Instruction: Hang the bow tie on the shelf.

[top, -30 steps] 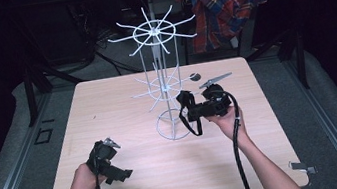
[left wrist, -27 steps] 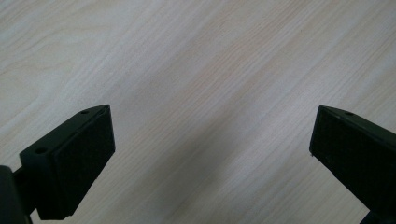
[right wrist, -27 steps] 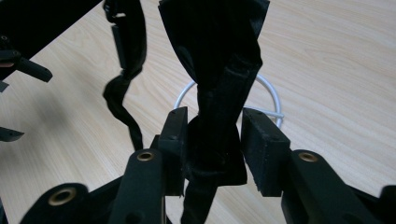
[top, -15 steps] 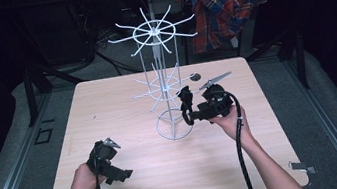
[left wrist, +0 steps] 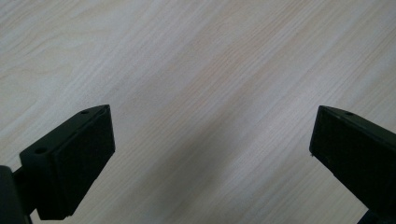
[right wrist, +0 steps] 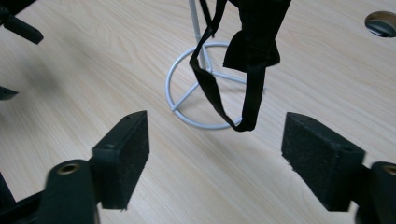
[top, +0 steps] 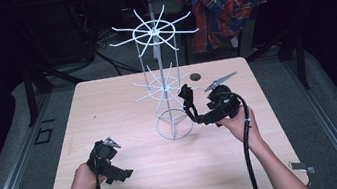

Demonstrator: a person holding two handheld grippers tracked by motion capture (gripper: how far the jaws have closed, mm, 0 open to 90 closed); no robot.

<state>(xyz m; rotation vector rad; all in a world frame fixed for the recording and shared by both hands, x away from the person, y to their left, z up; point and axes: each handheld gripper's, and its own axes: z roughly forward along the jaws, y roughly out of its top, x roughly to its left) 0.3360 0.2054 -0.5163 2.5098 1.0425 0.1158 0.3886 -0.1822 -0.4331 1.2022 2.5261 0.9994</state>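
Note:
A white wire rack point(top: 162, 75) with spoked tiers stands on the wooden table point(top: 108, 113). A black strap with a bow point(top: 186, 97) hangs from one of its lower spokes, and in the right gripper view this strap point(right wrist: 250, 51) dangles over the rack's base ring point(right wrist: 176, 81). My right gripper point(top: 201, 107) is just right of it, and its jaws have just been opening. In its own view the right gripper point(right wrist: 215, 128) is open, with the strap beyond the pads, untouched. My left gripper point(top: 123, 172) rests near the front left, and in its own view the left gripper point(left wrist: 210, 135) is open over bare wood.
A small round hole point(top: 195, 76) lies in the table behind the right gripper. A plaid shirt point(top: 223, 0) hangs over something behind the table. Dark floor and metal rails surround the table.
The right gripper's jaws opened and it drew back to the right and slightly up from the rack, leaving the black strap hanging on the spoke. The left hand stayed still.

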